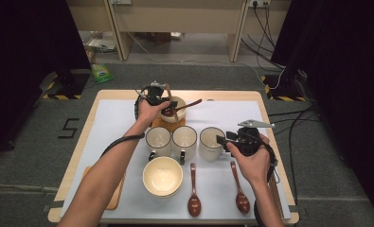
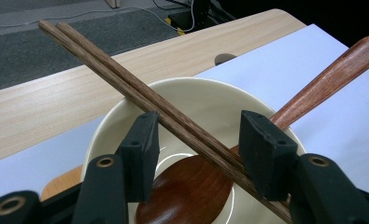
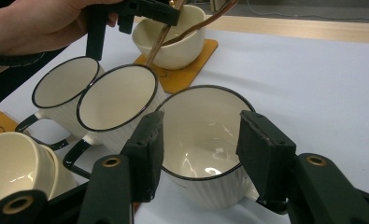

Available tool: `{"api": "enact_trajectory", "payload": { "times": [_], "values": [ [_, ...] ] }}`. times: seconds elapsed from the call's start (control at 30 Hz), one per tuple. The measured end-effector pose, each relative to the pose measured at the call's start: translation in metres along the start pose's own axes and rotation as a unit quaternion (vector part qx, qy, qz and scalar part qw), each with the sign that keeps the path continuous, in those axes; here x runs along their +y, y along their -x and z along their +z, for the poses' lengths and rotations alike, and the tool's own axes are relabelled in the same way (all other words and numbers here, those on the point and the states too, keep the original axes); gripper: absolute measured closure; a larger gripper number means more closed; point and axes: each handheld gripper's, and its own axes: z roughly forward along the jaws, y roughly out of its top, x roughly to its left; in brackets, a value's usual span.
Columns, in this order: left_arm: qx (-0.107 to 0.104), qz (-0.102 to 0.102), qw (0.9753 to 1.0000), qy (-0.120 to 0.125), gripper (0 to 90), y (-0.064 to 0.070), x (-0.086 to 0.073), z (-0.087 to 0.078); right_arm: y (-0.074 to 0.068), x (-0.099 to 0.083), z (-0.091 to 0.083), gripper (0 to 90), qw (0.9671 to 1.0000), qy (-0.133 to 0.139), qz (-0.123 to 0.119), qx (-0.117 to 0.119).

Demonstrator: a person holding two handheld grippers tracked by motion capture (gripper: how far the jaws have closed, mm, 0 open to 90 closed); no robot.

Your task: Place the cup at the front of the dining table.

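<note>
Grey carpet is surrounding the wooden table (image 1: pixel 104 97), and I am reading a single painted "5" (image 1: pixel 70 128) on the floor to its left; a green packet (image 1: pixel 101 73) beyond the table is carrying print too small for me to read. I am working over a white mat (image 1: pixel 222 113) that is covering most of the tabletop. I am holding the left gripper (image 2: pixel 198 140) at the far bowl (image 2: pixel 126 112), which is sitting on an orange coaster (image 3: pixel 191 70) near the far edge of the mat. Its jaws are standing wide apart, one on each side of a pair of chopsticks (image 2: pixel 126 86) that is lying across the bowl's rim; I am seeing a clear gap at each pad, so nothing is clamped. A wooden spoon (image 2: pixel 322 74) is resting in the same bowl, its handle crossing under the chopsticks. I am holding the right gripper (image 3: pixel 198 144) at the rightmost mug (image 3: pixel 205 135) of a row of three; its jaws are also standing wide, framing the mug's rim, and I cannot tell whether either pad is touching it. The middle mug (image 1: pixel 184 138) and left mug (image 1: pixel 157 139) are standing just beside it. A near bowl (image 1: pixel 162 176) and two more spoons (image 1: pixel 194 194) are lying closer to me. No writing is legible on the crockery.
</note>
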Motion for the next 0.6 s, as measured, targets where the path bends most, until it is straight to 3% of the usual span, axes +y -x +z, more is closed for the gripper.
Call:
{"api": "enact_trajectory", "payload": {
  "times": [0.6],
  "values": [
    [-0.001, 0.008, 1.0, -0.002, 54.3, -0.0001, -0.0005, -0.0022, -0.0004, 0.0001, 0.0002, 50.6, 1.0, 0.0, 0.001, 0.001]
  ]
}}
